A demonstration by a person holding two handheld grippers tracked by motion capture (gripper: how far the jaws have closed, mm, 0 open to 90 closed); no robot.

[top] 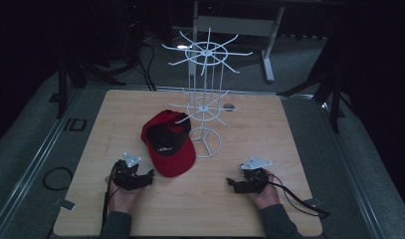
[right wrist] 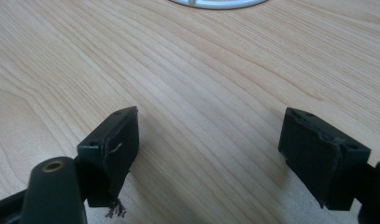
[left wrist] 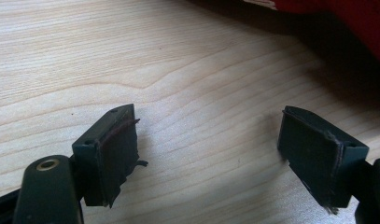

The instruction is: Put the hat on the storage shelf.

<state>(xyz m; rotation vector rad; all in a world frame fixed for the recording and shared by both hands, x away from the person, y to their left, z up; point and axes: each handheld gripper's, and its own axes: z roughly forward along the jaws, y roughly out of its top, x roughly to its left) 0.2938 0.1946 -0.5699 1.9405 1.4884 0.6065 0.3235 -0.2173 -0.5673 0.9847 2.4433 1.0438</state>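
A big wooden table (top: 269, 149) sits in a dark room. On it stands a tall white wire rack (top: 205, 94) with thin arms sticking out at two levels and a ring for a foot. A red cap (top: 172, 149) lies on the table just beside that foot, on its left, and it seems to touch the ring, but the high view is too dim to be sure. The cap's dark inside faces up.

Near the front edge, the person's hands hold two black grippers. The left gripper (top: 149, 175) is close to the cap's brim. The right gripper (top: 231, 183) is well apart from the cap, on the other side.

The left gripper view shows the wood grain up close and a bit of red cap (left wrist: 360, 23) in the top right corner, with its dark shadow. The right gripper view shows a curved piece of the rack's white ring (right wrist: 220, 3) at the top.

Both pairs of jaws are spread wide with bare table between them. They hold nothing.
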